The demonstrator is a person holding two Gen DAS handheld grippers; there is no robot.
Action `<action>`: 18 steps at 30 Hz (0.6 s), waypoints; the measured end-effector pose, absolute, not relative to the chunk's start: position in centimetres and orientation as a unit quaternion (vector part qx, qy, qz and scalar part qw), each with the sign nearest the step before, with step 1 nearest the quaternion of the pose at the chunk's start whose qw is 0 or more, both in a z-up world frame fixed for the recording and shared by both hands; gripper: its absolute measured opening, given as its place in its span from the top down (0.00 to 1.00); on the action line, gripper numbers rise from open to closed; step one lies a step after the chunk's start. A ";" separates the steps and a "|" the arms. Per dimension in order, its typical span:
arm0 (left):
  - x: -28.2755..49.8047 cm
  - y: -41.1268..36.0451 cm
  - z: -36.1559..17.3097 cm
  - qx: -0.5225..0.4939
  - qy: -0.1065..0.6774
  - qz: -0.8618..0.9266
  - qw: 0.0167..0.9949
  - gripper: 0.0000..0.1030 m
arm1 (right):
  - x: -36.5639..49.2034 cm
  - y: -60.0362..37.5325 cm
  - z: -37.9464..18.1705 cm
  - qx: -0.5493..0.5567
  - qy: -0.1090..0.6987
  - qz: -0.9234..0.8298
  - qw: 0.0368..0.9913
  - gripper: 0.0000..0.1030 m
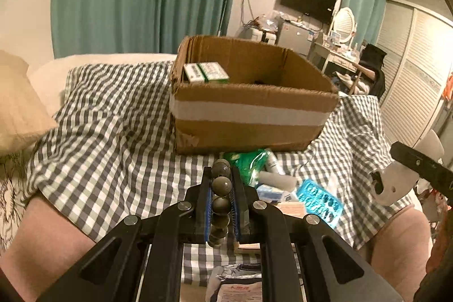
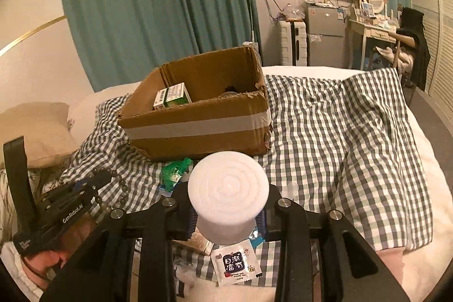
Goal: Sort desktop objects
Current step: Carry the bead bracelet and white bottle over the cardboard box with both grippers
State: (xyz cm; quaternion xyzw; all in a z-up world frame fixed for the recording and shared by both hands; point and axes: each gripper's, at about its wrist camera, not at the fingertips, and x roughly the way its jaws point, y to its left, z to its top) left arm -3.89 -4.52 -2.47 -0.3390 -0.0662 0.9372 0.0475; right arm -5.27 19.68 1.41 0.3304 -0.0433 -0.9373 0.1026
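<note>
My left gripper is shut on a string of dark beads, held above the checked blanket just in front of the cardboard box. It also shows in the right wrist view, with the beads hanging from it. My right gripper is shut on a white round-topped tub, low in front of the box. The box holds a green and white carton, also seen in the right wrist view.
On the checked blanket in front of the box lie a green packet, a blue blister tray, white tubes and small boxes. A white sachet with dark label lies below the tub. Pillow at left.
</note>
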 end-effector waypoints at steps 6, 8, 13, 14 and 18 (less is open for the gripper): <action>-3.6 -3.8 0.5 -0.319 -0.051 0.944 0.061 0.89 | -4.7 18.9 3.6 0.313 -0.034 -0.942 0.119 0.69; -3.6 -3.6 1.2 -0.315 -0.047 0.946 0.065 0.88 | -4.6 18.7 4.5 0.306 -0.031 -0.943 0.125 0.69; -4.2 -3.0 3.0 -0.305 -0.036 0.949 0.070 0.89 | -4.8 18.0 6.3 0.294 -0.024 -0.945 0.139 0.70; -4.5 -2.9 3.4 -0.302 -0.033 0.950 0.072 0.89 | -5.0 17.8 6.6 0.291 -0.019 -0.946 0.141 0.70; -5.8 -2.8 4.6 -0.298 -0.036 0.951 0.073 0.88 | -5.8 17.2 7.8 0.283 -0.008 -0.947 0.151 0.70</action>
